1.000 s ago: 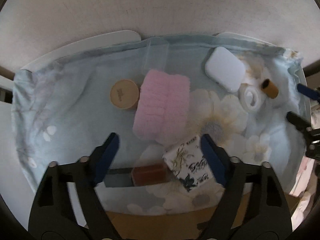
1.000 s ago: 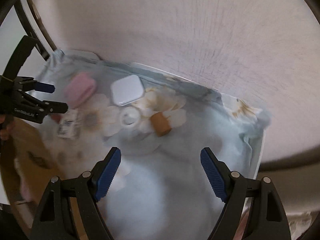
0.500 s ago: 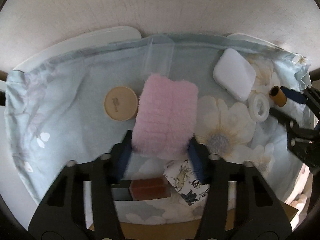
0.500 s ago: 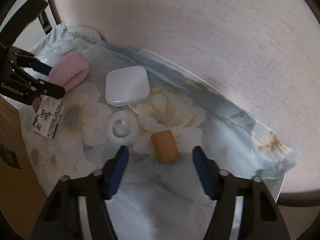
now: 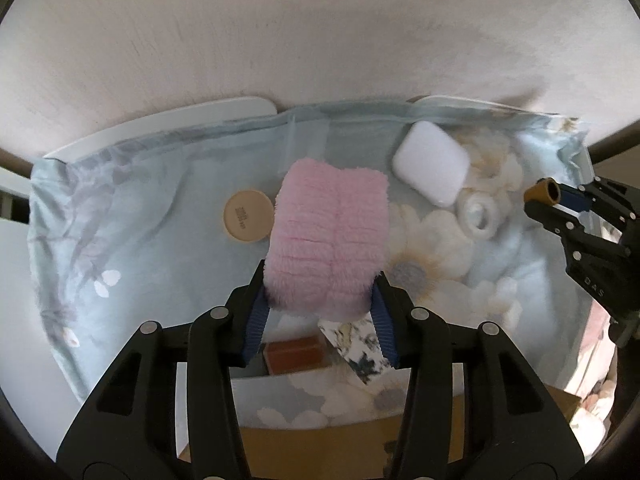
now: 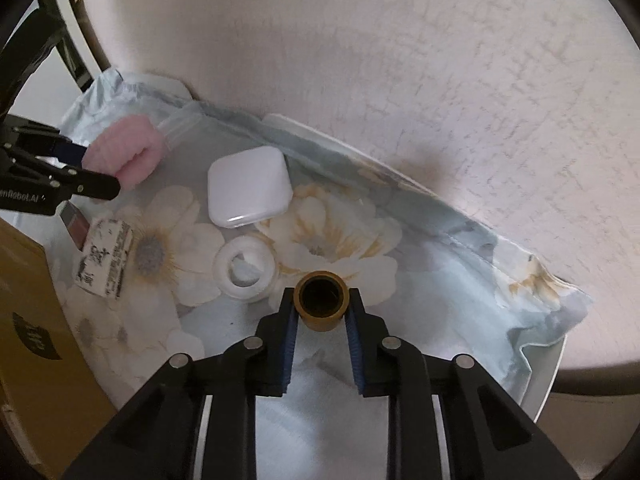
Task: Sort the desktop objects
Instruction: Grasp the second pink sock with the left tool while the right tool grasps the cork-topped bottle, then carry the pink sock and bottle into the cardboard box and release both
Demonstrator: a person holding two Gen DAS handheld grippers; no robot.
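Note:
My left gripper (image 5: 320,304) is shut on a pink fluffy pad (image 5: 328,236), held above the floral cloth (image 5: 132,216). My right gripper (image 6: 321,312) is shut on a small brown hollow tube (image 6: 321,300) and holds it just above the cloth; the tube also shows in the left wrist view (image 5: 543,192). On the cloth lie a white rounded case (image 6: 248,186), a white tape ring (image 6: 245,269), a round wooden disc (image 5: 248,216), a patterned packet (image 6: 103,258) and a small brown block (image 5: 295,354).
A cardboard box (image 6: 28,344) stands at the table's near edge, left of my right gripper. A clear plastic bag (image 5: 308,140) lies at the back of the cloth. A wall (image 6: 400,60) rises right behind the table.
My left gripper moved forward and shut on the pink pad, lifting it. My right gripper moved in and shut on the brown tube, which now faces the camera end-on.

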